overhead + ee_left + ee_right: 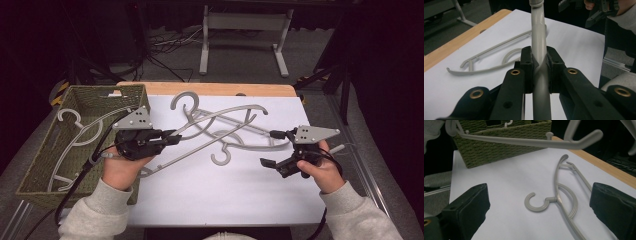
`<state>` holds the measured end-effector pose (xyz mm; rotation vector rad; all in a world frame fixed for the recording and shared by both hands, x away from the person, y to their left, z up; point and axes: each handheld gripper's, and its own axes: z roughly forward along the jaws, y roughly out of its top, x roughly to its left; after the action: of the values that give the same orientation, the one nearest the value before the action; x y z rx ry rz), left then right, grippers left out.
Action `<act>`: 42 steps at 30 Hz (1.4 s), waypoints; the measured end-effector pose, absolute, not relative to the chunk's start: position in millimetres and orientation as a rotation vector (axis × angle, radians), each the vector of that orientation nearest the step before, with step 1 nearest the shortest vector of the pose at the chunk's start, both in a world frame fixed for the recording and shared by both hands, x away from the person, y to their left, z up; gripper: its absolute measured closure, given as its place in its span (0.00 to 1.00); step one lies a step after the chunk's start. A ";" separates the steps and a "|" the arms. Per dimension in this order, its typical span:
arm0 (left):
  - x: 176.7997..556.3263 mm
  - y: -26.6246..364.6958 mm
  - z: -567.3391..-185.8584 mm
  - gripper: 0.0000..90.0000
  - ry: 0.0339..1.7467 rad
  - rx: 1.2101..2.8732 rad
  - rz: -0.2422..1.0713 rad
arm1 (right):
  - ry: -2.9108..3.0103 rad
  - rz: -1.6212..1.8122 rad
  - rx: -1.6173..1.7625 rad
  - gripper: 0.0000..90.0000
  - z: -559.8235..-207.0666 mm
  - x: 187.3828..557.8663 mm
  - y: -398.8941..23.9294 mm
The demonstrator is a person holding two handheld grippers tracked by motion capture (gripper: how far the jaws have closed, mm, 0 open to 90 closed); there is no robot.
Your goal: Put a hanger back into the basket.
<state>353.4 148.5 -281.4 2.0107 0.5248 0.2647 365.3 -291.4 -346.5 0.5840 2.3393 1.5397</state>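
Now, with your left gripper (172, 138) pinching the raised grey hanger (210, 131) by its arm, swing it left over the woven basket (60, 150) at the table's left edge, keeping the spread, empty right gripper (272, 148) clear of the hanger lying flat (559, 195) near it.

Grey hangers (220, 131); olive woven basket (50, 150).

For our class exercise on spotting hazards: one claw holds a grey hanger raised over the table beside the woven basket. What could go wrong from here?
1. The left claw pinches the lifted hanger at one arm, so it could swing or slip.
2. Its hook might snag the basket rim or the hanger in the basket.
3. The open right claw hovers by the flat hanger and might nudge it.
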 end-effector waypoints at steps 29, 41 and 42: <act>353.3 225.3 -259.5 0.88 0.686 1.977 0.490 | 2.315 1.557 0.694 0.04 -375.0 366.1 -293.2; 354.4 268.9 -265.6 0.88 0.822 1.929 0.563 | 2.338 1.541 0.685 0.04 -379.7 367.6 -288.1; 354.5 271.8 -266.2 0.88 0.832 1.927 0.565 | 2.339 1.544 0.685 0.04 -380.1 367.7 -287.9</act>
<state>354.5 271.8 -266.2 1.9266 0.8324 0.5646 367.7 -287.9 -380.1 0.6849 2.3395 1.5444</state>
